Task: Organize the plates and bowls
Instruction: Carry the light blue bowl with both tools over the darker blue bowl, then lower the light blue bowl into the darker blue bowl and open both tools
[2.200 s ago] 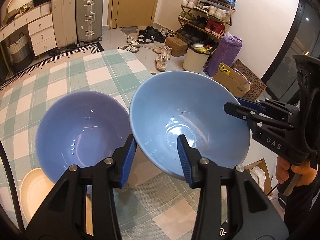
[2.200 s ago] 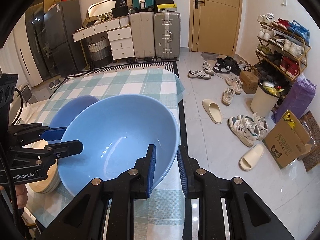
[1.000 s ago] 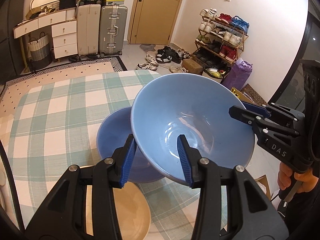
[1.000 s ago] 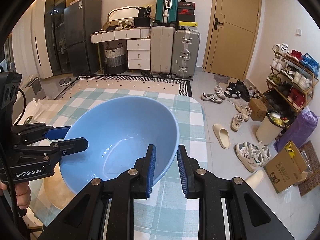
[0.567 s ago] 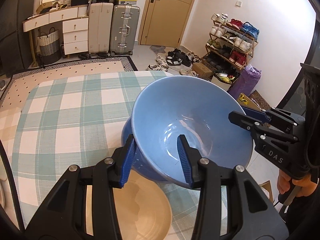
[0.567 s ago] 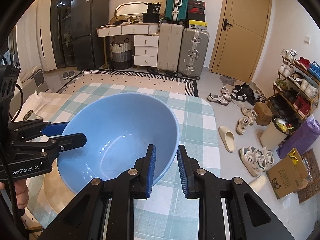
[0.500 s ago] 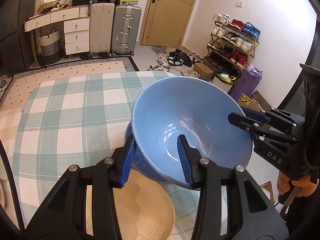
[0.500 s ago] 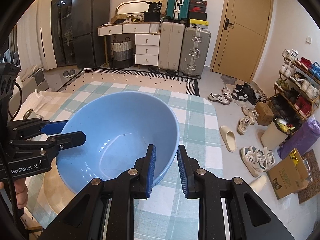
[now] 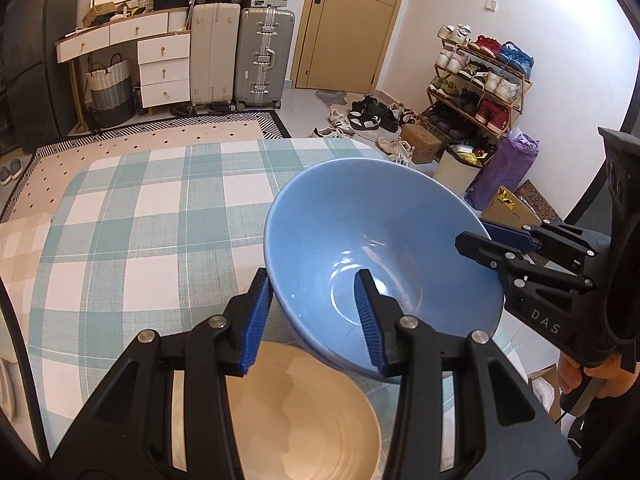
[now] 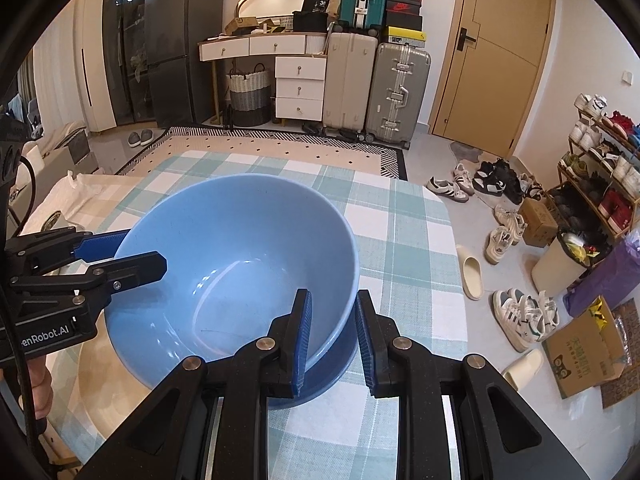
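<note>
White walls close in a lived-in room with a pale tiled floor [image 10: 448, 380]. A tan door [image 10: 502, 56] stands shut at the back, beside two upright suitcases [image 10: 376, 92] — one beige, one silver — and a white chest of drawers [image 10: 300, 88] with a woven basket [image 10: 248, 96] next to it. A dark fridge [image 10: 172, 48] fills the left corner. A dotted rug with striped border [image 9: 160, 140] lies on the floor; a shoe rack [image 9: 480, 84] lines the right wall, loose shoes [image 10: 516, 312] and a cardboard box [image 10: 580, 348] scattered nearby

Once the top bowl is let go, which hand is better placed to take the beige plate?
Left. The plate lies right under the left gripper; the right gripper is across the top bowl from it.
</note>
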{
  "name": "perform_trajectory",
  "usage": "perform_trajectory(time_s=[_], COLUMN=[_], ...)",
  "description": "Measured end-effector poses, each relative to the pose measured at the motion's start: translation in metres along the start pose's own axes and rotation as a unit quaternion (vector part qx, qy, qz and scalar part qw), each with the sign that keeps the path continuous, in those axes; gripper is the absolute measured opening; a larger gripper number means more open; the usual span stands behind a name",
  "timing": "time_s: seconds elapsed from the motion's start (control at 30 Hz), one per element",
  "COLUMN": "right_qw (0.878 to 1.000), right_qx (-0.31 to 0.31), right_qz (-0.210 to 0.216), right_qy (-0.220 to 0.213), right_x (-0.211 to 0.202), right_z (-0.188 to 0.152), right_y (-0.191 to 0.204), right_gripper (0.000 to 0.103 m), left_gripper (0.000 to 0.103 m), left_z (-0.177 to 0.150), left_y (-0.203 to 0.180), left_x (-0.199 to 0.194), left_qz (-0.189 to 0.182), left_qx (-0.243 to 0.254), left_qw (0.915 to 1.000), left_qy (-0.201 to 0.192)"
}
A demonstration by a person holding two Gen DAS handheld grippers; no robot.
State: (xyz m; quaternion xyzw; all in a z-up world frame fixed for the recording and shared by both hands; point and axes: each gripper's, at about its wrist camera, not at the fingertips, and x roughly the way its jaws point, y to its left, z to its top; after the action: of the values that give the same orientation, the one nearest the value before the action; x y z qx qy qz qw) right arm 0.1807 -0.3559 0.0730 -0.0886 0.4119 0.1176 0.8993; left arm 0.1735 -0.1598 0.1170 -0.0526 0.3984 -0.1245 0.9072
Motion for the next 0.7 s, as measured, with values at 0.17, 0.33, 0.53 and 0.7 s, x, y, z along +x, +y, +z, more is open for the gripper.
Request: perform_trajectory(time_s=[0.17,0.33,0.53,0.7], right_qw=[1.0,1.0,1.0,1.0], right_qx=[0.0,-0.004,-0.002,-0.006], right_qz=[0.001,-0.003,-0.004,-0.008], right_qy=[0.009,0.016,0.021,0.025], right_x=[0.012,0.023,0.032,0.038], right_z=[-0.006,-0.009,-0.013,-0.017], right_y=[-0.001,-0.002,-0.004,-0.003], right_gripper=[0.022,0.022,0.022,0.022], left_gripper=[0.039,0.039,0.039,0.039], left_z=[-0.003,-0.006,-0.009,-0.01], left_y=[0.001,-0.002,-0.007,-0.009], left_x=[0.015,0.027,0.037,0.04], left_qz=[0.01,0.022,0.029,0.032], left_qx=[0.004,0.016,0.026,0.029], left_qw=[0.9999,0.9996,0.9992,0.9991], left_qy=[0.003,0.002,0.004,0.006])
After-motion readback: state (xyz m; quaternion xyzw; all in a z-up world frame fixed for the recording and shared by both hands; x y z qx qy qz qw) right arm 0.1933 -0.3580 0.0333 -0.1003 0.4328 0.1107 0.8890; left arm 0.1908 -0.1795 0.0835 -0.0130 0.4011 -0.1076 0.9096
